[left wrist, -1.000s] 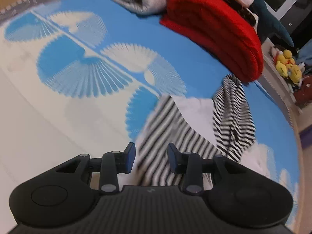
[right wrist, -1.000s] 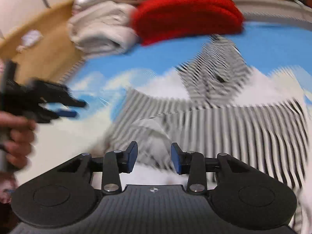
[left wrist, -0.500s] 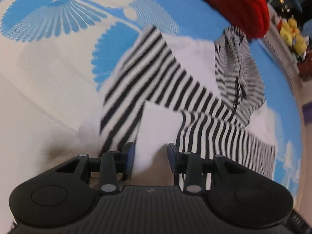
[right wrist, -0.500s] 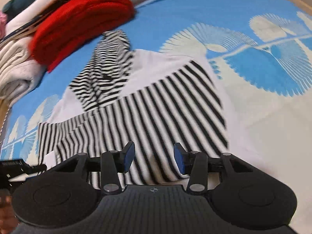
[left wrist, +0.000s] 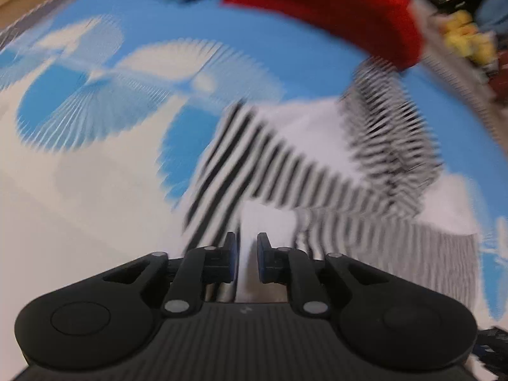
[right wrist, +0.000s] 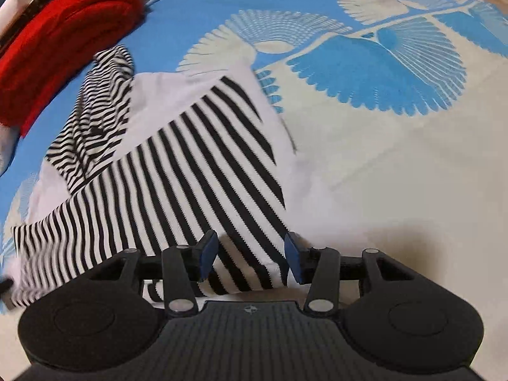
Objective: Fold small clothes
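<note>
A black-and-white striped garment (left wrist: 285, 165) with white panels lies spread on the blue and cream patterned sheet (left wrist: 95, 101). My left gripper (left wrist: 247, 254) points down at its near edge. Its jaws are closing with a white fold of the cloth standing between them, and a narrow gap still shows. In the right wrist view the same garment (right wrist: 190, 171) stretches away to the left. My right gripper (right wrist: 250, 254) stands open over the striped hem, which lies between the fingers without being pinched.
A folded red blanket (left wrist: 333, 9) (right wrist: 57, 31) lies at the far end of the sheet, close to the garment's bunched striped part. Yellow plush toys (left wrist: 466, 38) sit beyond the mattress edge. Bare patterned sheet (right wrist: 397, 158) extends to the right of the garment.
Both grippers have come down to the garment's near edge. The left jaws have narrowed around the white fold. The right view has rolled and its jaws stand a little wider.
</note>
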Demonstrator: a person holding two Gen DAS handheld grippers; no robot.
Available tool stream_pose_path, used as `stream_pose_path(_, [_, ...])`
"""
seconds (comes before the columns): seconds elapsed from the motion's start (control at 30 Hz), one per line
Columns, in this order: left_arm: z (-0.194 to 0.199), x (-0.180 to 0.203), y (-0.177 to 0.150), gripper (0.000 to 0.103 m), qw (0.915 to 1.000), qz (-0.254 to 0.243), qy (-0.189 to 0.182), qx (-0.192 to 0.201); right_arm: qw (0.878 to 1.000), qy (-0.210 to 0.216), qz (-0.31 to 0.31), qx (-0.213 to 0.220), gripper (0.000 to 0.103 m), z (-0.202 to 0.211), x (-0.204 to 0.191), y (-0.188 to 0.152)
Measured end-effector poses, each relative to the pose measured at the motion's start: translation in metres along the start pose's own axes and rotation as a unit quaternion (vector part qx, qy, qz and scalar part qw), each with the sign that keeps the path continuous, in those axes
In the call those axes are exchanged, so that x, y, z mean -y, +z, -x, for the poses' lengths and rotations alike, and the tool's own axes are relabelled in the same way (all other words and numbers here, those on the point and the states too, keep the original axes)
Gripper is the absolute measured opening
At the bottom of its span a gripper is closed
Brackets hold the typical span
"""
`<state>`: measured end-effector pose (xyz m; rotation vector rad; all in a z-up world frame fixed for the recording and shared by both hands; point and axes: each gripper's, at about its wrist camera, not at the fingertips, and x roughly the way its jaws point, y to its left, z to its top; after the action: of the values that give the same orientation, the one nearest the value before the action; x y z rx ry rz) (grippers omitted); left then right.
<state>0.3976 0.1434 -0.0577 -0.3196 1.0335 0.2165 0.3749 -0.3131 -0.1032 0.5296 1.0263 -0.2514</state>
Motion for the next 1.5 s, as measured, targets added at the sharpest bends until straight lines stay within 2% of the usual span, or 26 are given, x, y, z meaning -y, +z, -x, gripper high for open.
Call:
stream_pose_path(0.03, [0.001,0.001,0.0,0.018,1.0,-0.004,0.004,0.002,1.0,-0.003,-0.004,0.003,0.048,0.002,0.0,0.0])
stream_pose_path(0.07, [0.006,0.004,0.001,0.026,0.9999,-0.012,0.001,0.012,1.0,-0.006,-0.002,0.009,0.049,0.005,-0.001,0.0])
stream_pose_path(0.13, [0.018,0.013,0.0,0.034,0.9984,-0.037,-0.022,0.036,1.0,-0.012,0.008,0.023,0.049,0.01,-0.004,0.0])
stream_pose_path(0.2, [0.019,0.021,-0.007,0.04,0.9966,-0.06,-0.045,0.034,1.0,-0.019,0.012,0.018,0.049,0.006,-0.003,0.0])
stream_pose_path(0.23, [0.01,0.023,-0.011,0.045,0.9964,-0.068,-0.05,0.011,0.999,-0.037,0.005,0.01,0.049,0.001,0.001,0.0])
stream_pose_path(0.3, [-0.018,0.024,-0.024,0.046,0.9938,-0.077,-0.045,-0.067,0.998,-0.063,-0.017,0.001,0.048,-0.007,0.012,0.0])
stream_pose_path(0.33, [-0.023,0.023,-0.028,0.046,0.9933,-0.08,-0.04,-0.073,0.998,-0.066,-0.022,0.007,0.048,-0.006,0.014,0.0])
stream_pose_path(0.4, [-0.009,0.03,-0.025,0.046,0.994,-0.097,-0.021,-0.046,0.997,-0.073,-0.025,0.013,0.048,0.001,0.012,0.002])
stream_pose_path(0.47, [0.012,0.037,-0.016,0.047,0.994,-0.103,-0.036,-0.005,0.998,-0.047,-0.034,0.025,0.048,0.014,0.007,0.005])
stream_pose_path(0.53, [0.034,0.039,-0.007,0.049,0.9934,-0.097,-0.049,0.037,0.998,-0.035,-0.013,0.042,0.048,0.025,-0.003,0.008])
stream_pose_path(0.6, [0.053,0.039,0.004,0.053,0.9921,-0.093,-0.056,0.062,0.997,-0.021,0.018,0.066,0.048,0.037,-0.015,0.012])
stream_pose_path(0.73, [0.092,0.026,0.022,0.053,0.9878,-0.114,-0.055,0.091,0.992,-0.009,0.065,0.107,0.048,0.059,-0.028,0.019])
stream_pose_path(0.77, [0.095,0.026,0.032,0.053,0.9872,-0.12,-0.054,0.09,0.99,-0.004,0.072,0.118,0.045,0.065,-0.029,0.022])
stream_pose_path(0.9, [0.097,0.043,0.078,0.053,0.979,-0.167,-0.055,0.103,0.984,0.002,0.102,0.148,0.015,0.081,-0.027,0.033])
stream_pose_path(0.93, [0.093,0.051,0.093,0.052,0.9756,-0.18,-0.062,0.11,0.982,0.003,0.109,0.152,0.012,0.082,-0.026,0.034])
stream_pose_path(1.0, [0.079,0.07,0.121,0.047,0.9703,-0.199,-0.073,0.117,0.982,0.003,0.116,0.149,0.01,0.081,-0.024,0.034])
stream_pose_path(1.07, [0.05,0.092,0.152,0.034,0.9696,-0.206,-0.086,0.101,0.983,0.005,0.116,0.141,0.01,0.079,-0.023,0.035])
stream_pose_path(1.13, [0.015,0.114,0.178,0.028,0.9681,-0.214,-0.096,0.088,0.984,0.006,0.122,0.132,0.01,0.077,-0.021,0.035])
stream_pose_path(1.23, [-0.047,0.149,0.209,0.028,0.9654,-0.236,-0.081,0.076,0.985,0.008,0.12,0.123,0.01,0.075,-0.018,0.034])
stream_pose_path(1.33, [-0.107,0.17,0.231,0.028,0.973,-0.211,-0.072,0.06,0.986,0.002,0.124,0.116,0.01,0.073,-0.011,0.031])
stream_pose_path(1.5, [-0.178,0.186,0.248,0.031,0.982,-0.167,-0.07,0.054,0.987,-0.02,0.127,0.093,0.01,0.06,0.0,0.027])
